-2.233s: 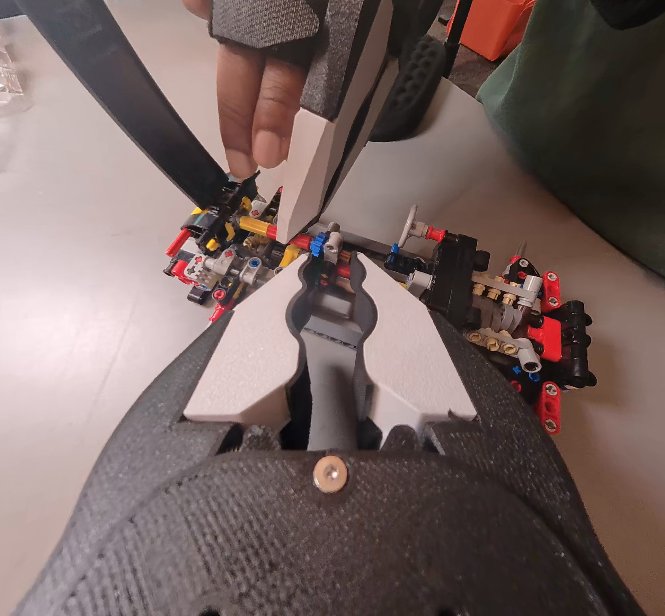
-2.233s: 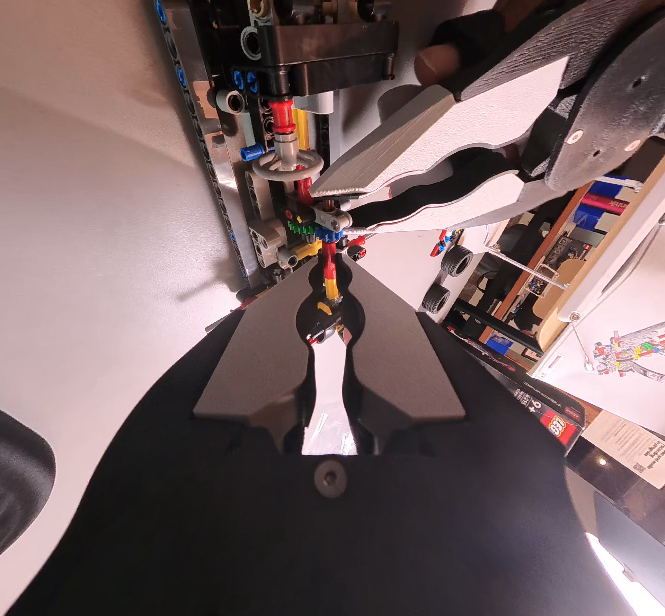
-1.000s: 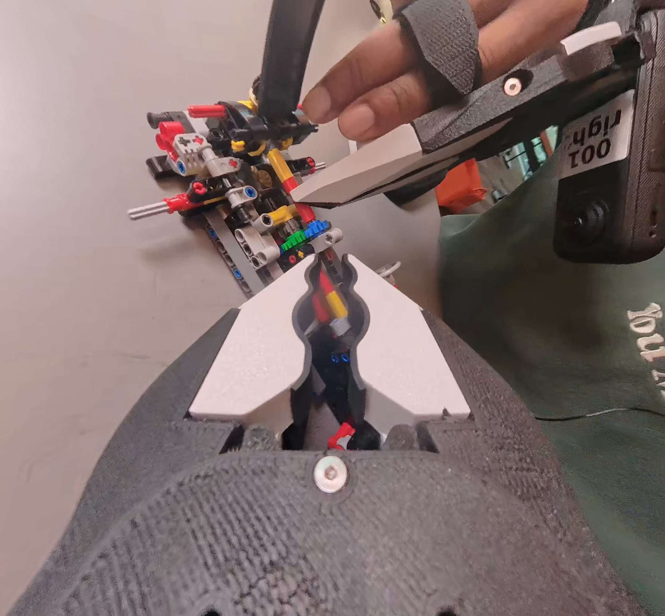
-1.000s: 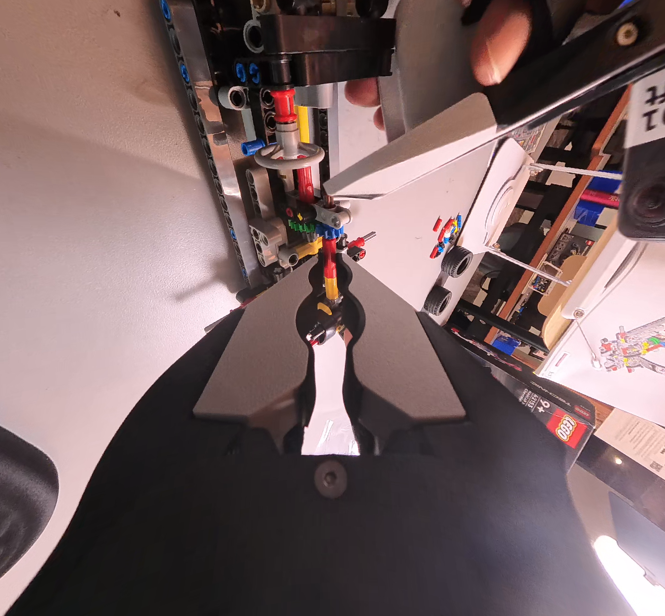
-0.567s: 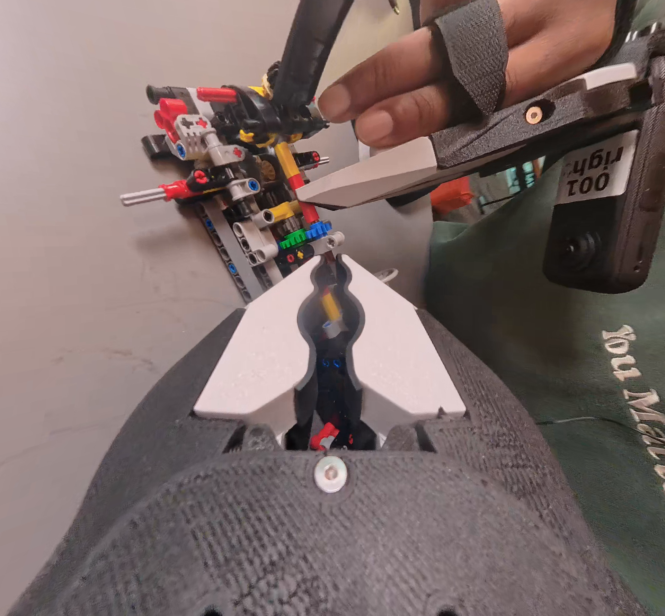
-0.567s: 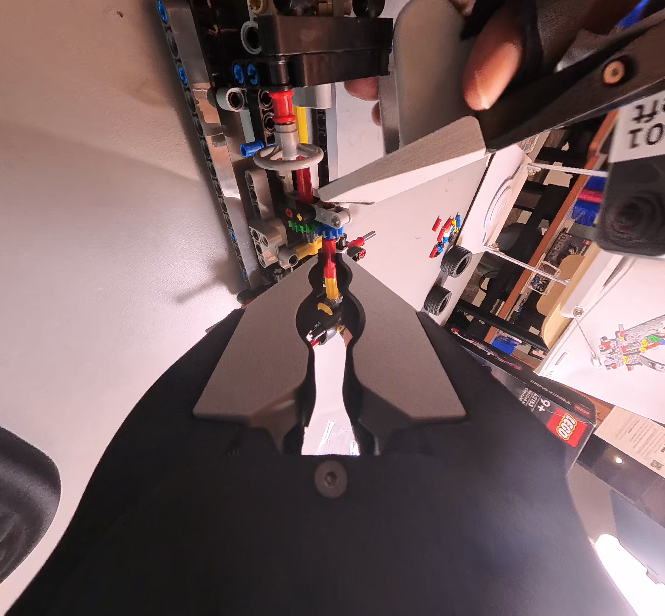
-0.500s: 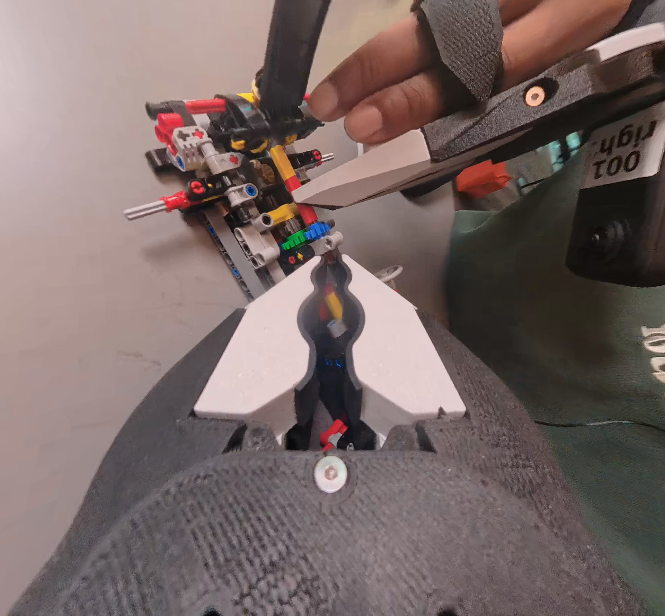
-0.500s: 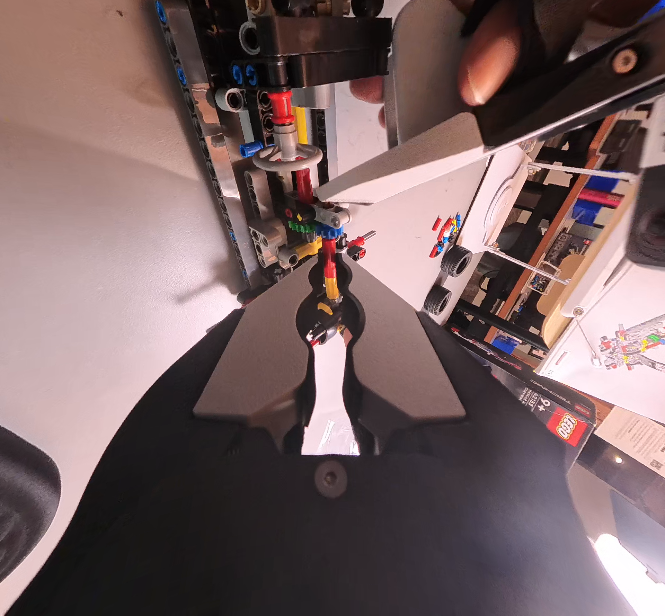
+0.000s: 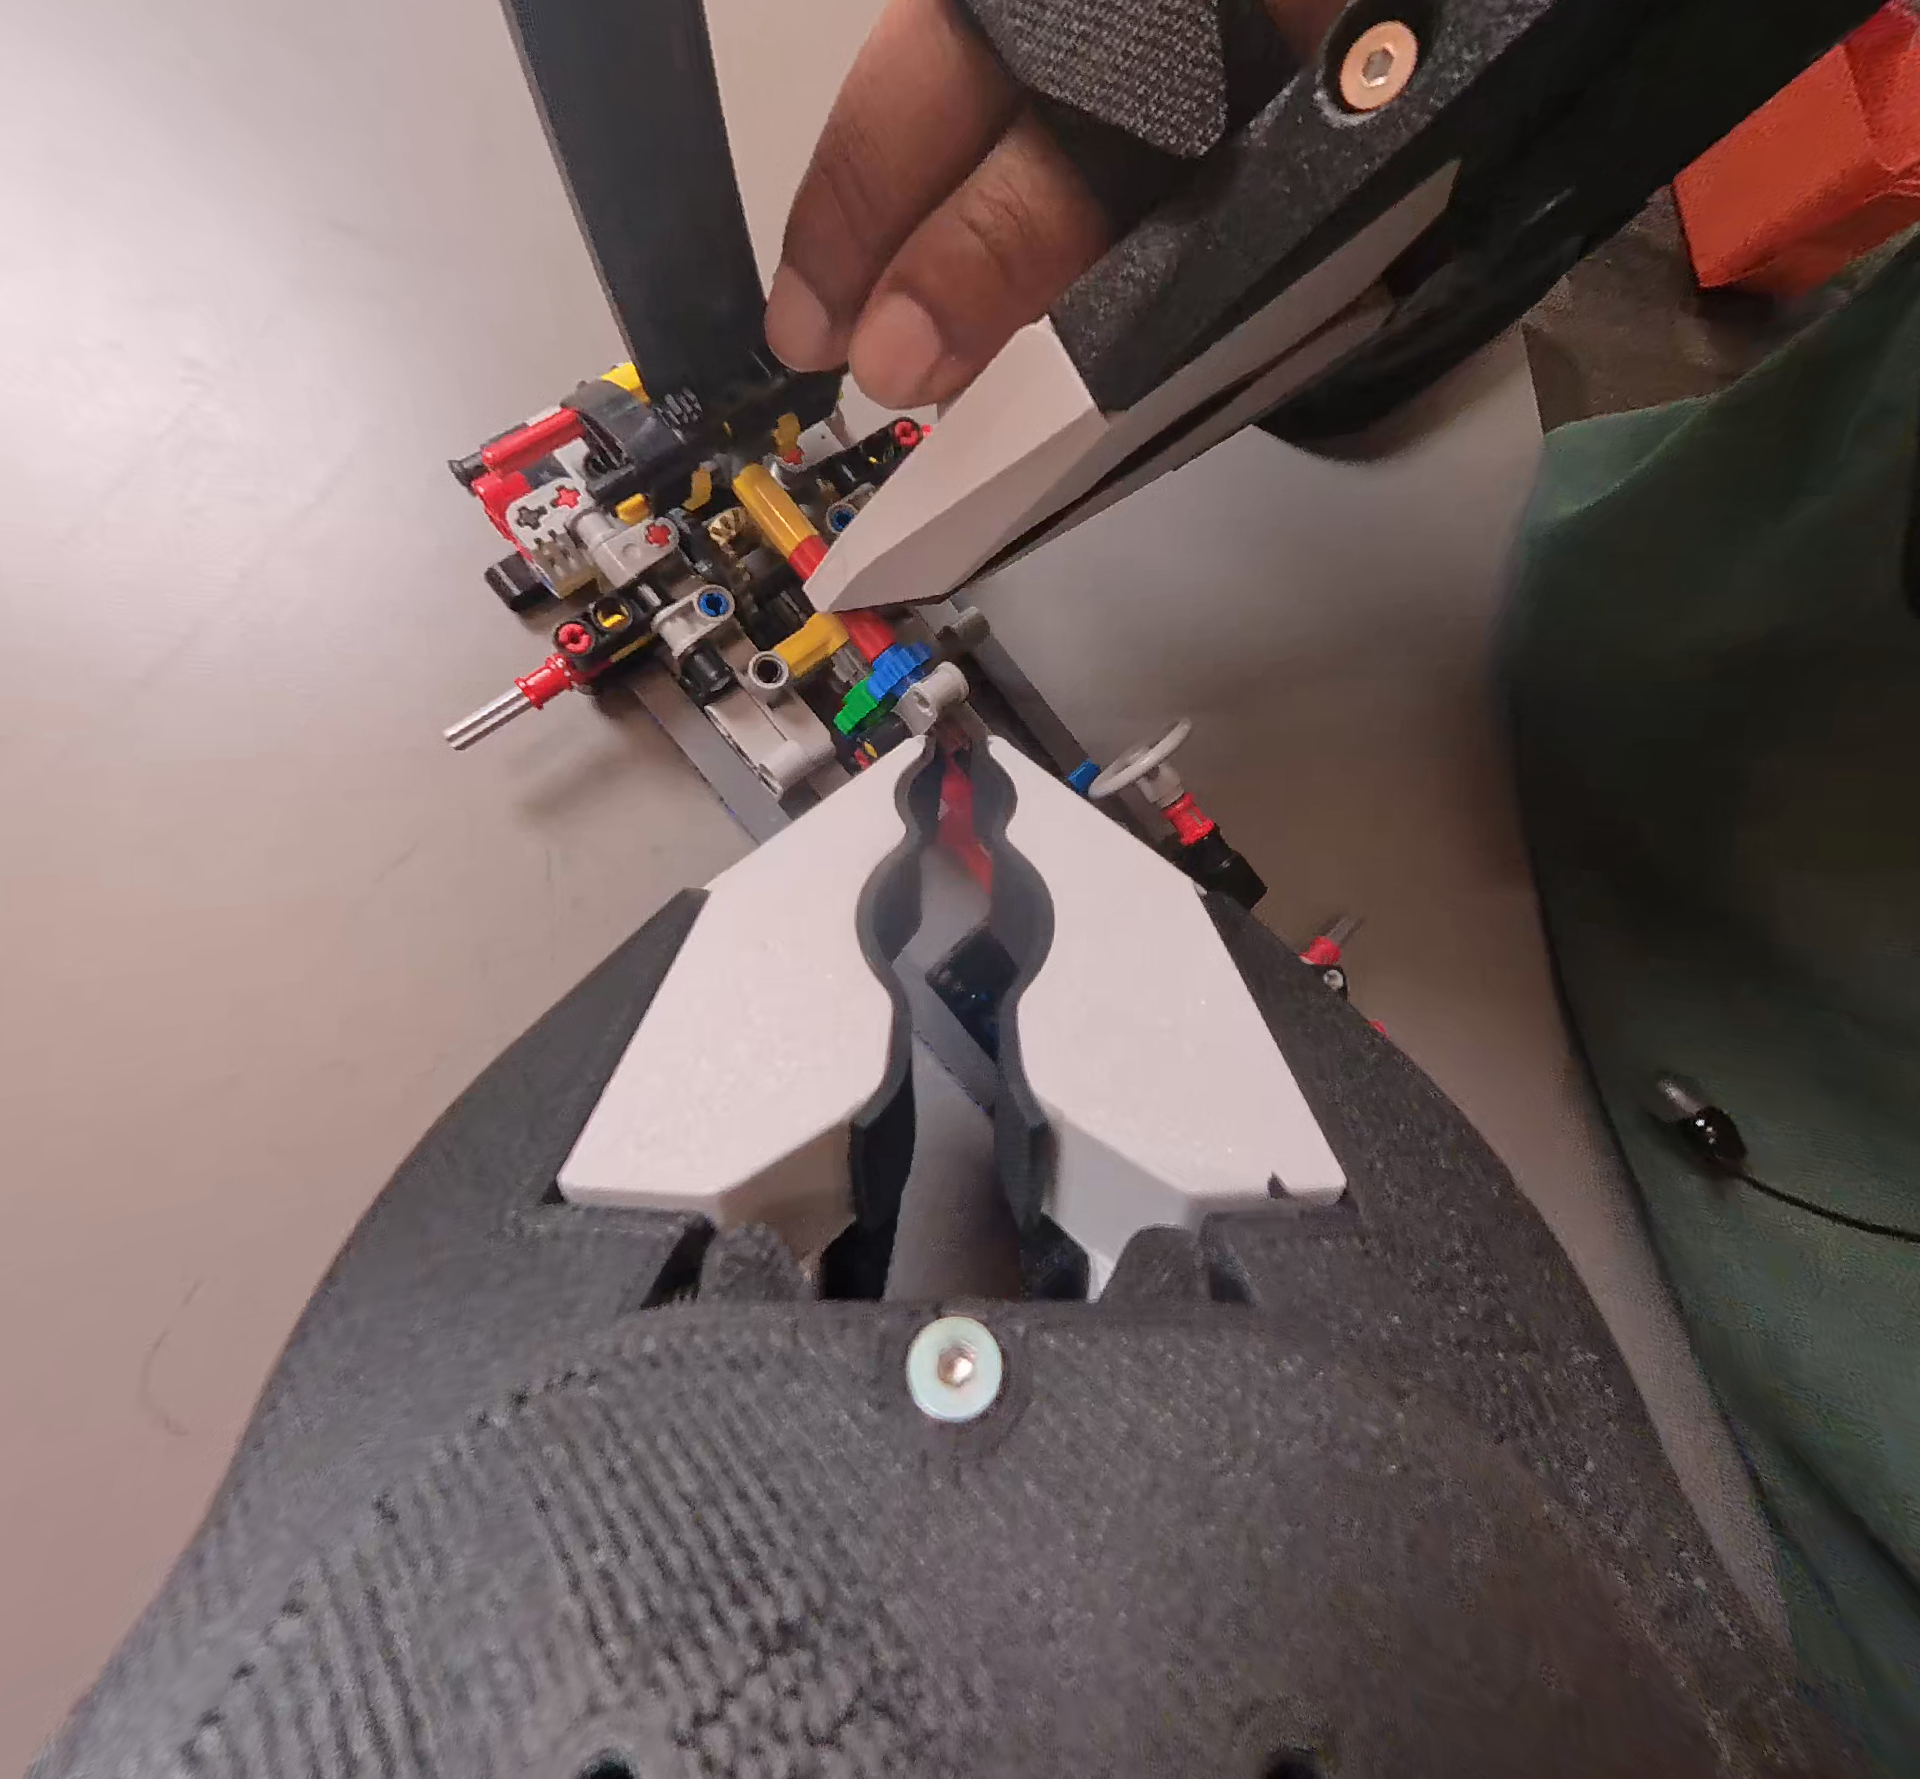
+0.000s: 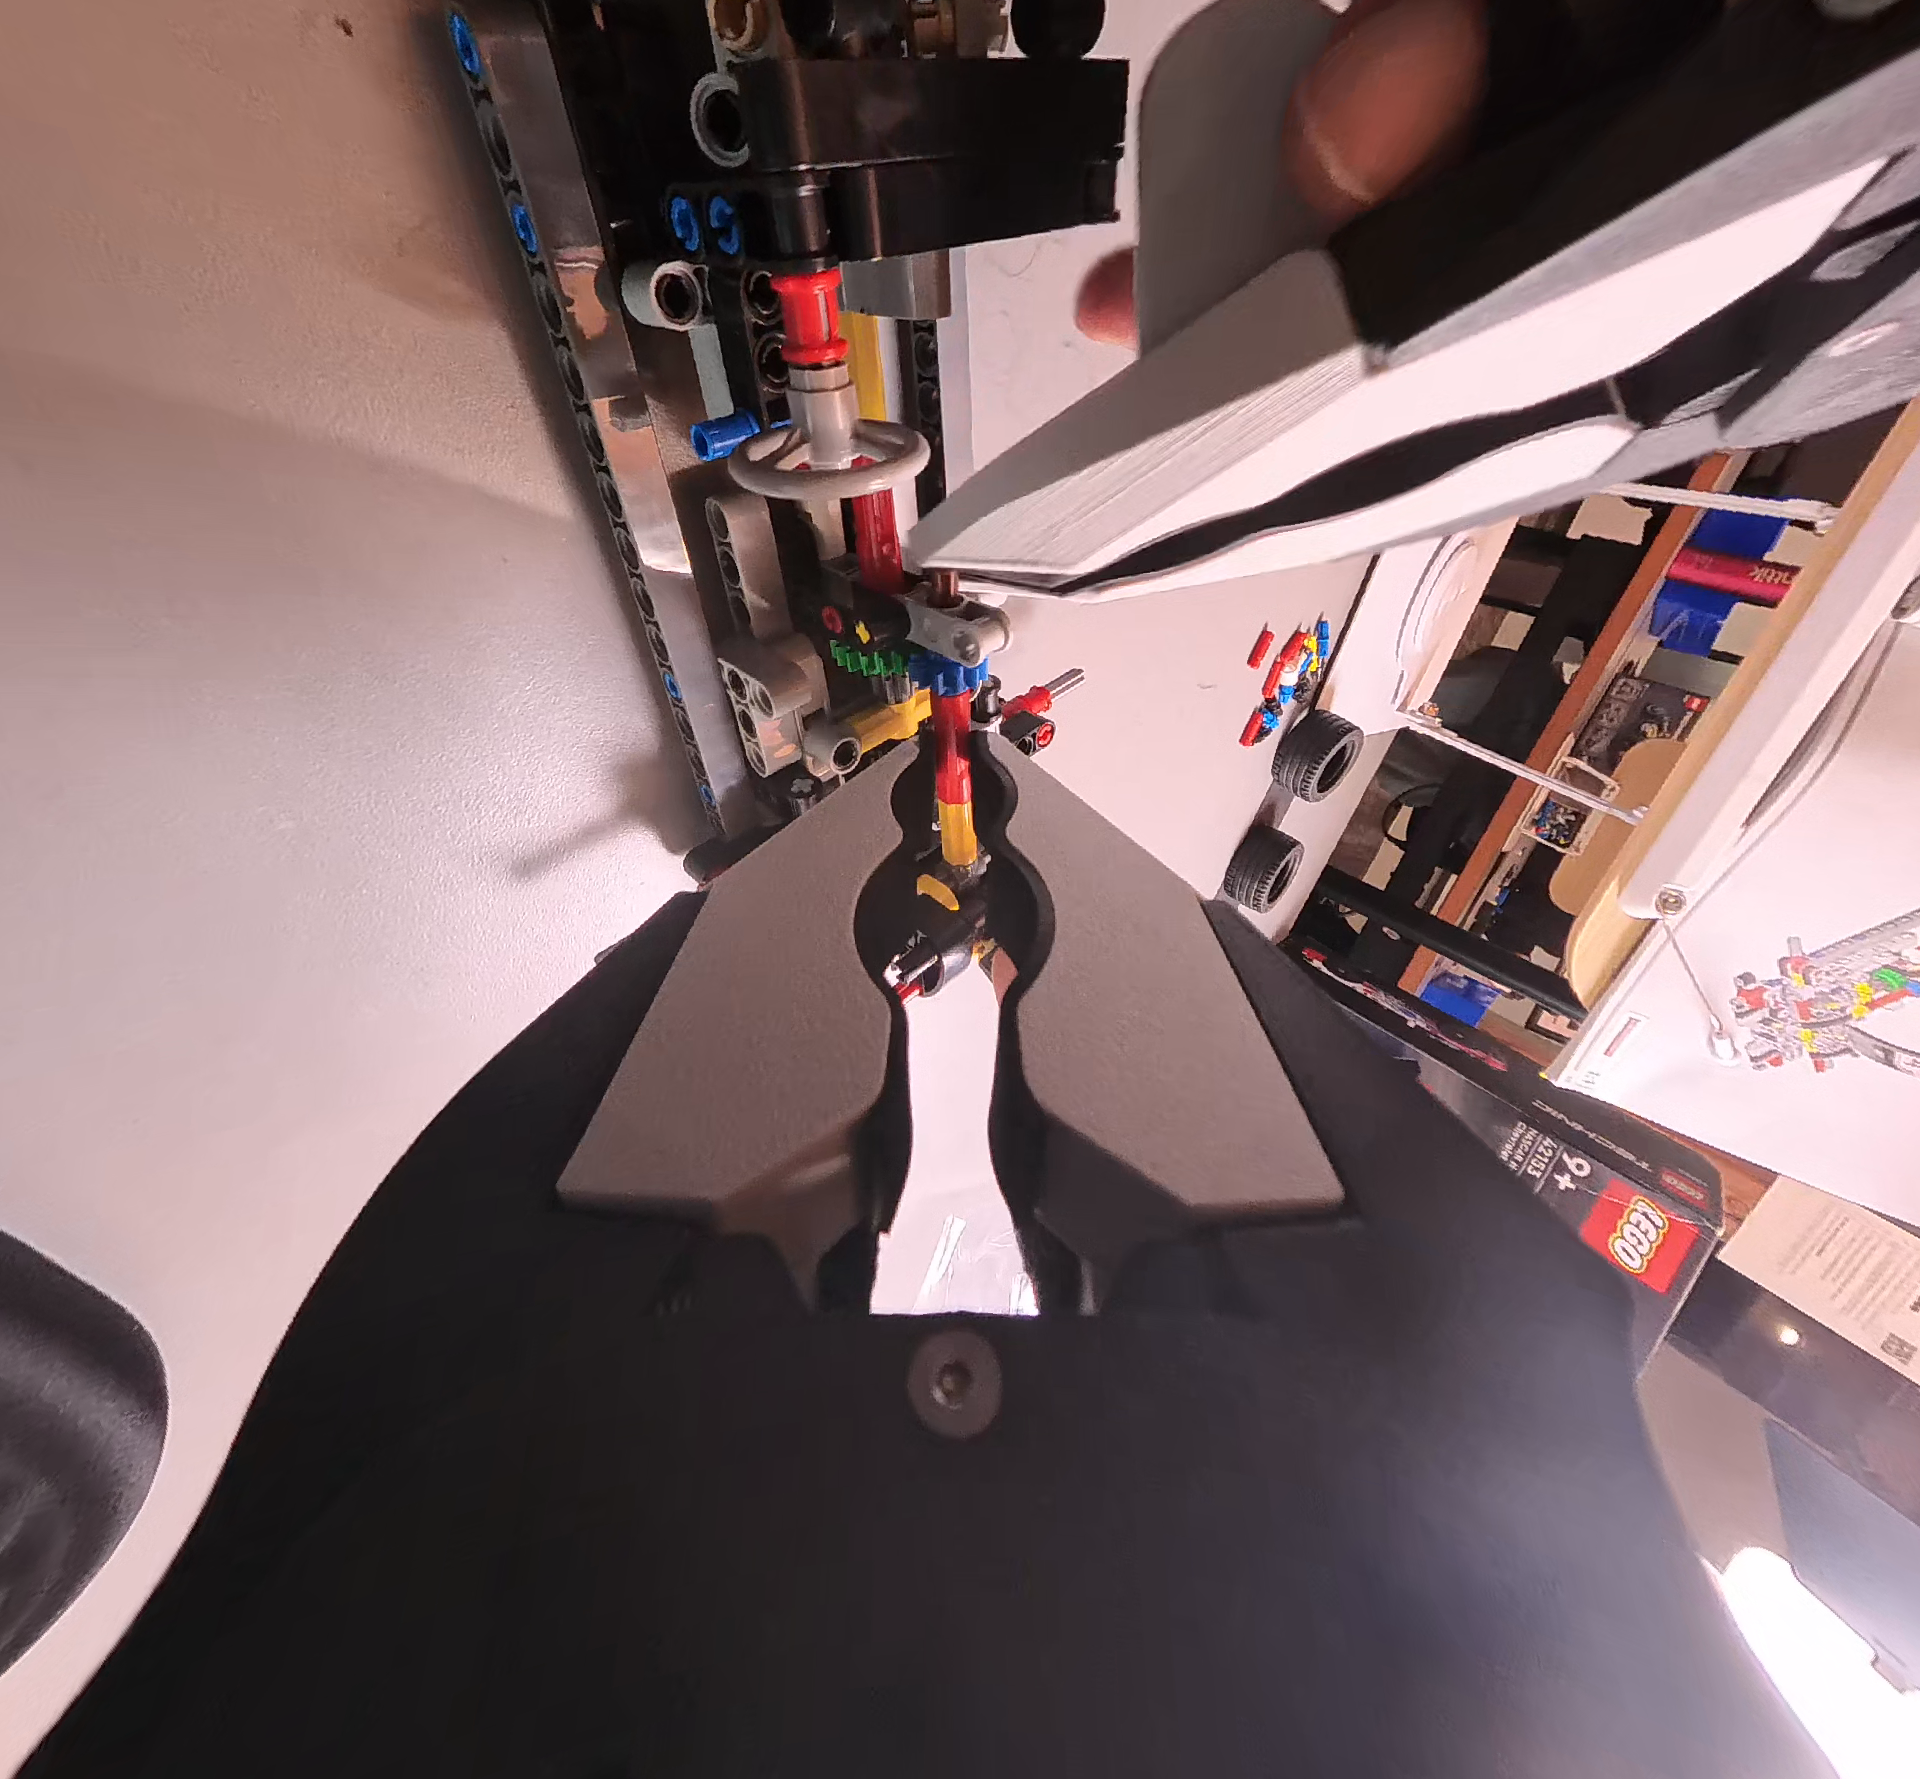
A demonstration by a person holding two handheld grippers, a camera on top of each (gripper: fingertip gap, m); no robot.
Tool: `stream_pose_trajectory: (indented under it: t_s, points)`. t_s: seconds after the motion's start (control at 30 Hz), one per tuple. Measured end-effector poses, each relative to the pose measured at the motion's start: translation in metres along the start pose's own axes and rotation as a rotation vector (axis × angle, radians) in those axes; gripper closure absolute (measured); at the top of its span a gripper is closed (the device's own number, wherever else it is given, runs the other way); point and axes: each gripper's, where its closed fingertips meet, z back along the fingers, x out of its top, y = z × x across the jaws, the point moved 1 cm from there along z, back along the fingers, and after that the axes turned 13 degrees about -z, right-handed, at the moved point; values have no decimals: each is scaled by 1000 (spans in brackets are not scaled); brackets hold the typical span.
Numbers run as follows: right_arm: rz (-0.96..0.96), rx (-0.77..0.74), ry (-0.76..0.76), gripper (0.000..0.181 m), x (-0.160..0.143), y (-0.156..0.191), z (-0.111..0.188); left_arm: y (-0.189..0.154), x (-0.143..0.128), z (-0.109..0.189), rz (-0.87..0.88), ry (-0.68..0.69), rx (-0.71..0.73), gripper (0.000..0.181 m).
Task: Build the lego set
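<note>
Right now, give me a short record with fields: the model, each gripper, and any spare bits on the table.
model: multicoloured lego chassis of beams, axles and gears, lying on the pale table
right gripper: shut on the model's red-and-yellow axle
left gripper: tips closed at the small grey connector; what they pinch is unclear
spares: two black rubber tyres and small loose pieces near the table's edge
box: black cardboard set box, to the right of the right gripper

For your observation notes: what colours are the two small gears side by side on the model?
Green and blue gears; left wrist view.
</note>
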Motion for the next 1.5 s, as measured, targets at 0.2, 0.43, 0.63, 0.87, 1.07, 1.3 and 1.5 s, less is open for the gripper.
stream_pose_trajectory:
  t_s: [0.2,0.43,0.63,0.87,1.07,1.3,1.5]
  points:
    - [9,4,-8,177,-1,0,1,9,2,4,-222,-86,-39,159]
    - [14,12,-22,177,0,0,2,7,-5,-12,-395,-116,-161,152]
    - [20,24,-33,177,0,2,3,7,-5,-14,-416,-111,-205,155]
    - [27,21,-27,177,-1,2,4,6,-6,-14,-436,-69,-232,157]
    - [40,24,-37,177,0,4,6,5,-7,-15,-447,-71,-264,159]
    - [43,21,-50,177,-1,7,7,3,-7,-15,-469,-60,-301,160]
    - [41,23,-59,177,-4,7,3,1,-8,-16,-486,-45,-338,161]
